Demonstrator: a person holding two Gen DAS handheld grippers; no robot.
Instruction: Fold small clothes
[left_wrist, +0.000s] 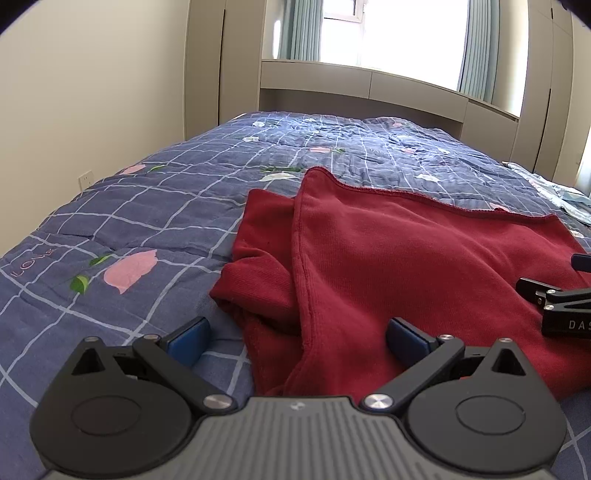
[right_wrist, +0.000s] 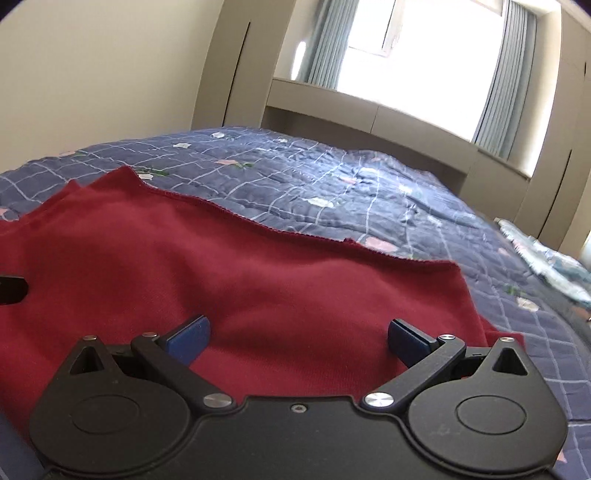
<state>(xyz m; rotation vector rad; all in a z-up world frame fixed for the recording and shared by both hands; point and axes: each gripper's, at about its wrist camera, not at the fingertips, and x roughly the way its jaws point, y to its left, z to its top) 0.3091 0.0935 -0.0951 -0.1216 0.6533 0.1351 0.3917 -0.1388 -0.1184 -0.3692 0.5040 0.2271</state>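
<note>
Dark red knit garment spread on blue quilted bedcover with white grid and pink flower print, partly folded: one flap lying over a bunched sleeve-like lump at its left side. Left gripper low over near-left edge of the garment, blue pads wide apart, gripping nothing; left pad over the bedcover, right pad over red cloth. Right gripper over the garment's near-right area, pads likewise spread, nothing clamped; its black body also seen at right edge of the left view. Risks, judged: pinching only the top layer so the flap peels off the lump; catching bedcover along with cloth at the left edge; uneven pull from two sides skewing the fold; bunched sleeve staying lumpy under the fold. Writing: "LOVE" stitched on the bedcover near left; "DAS" partly readable on the right gripper body, rest cut off. Pale blue patterned fabric at far right of bed.
</note>
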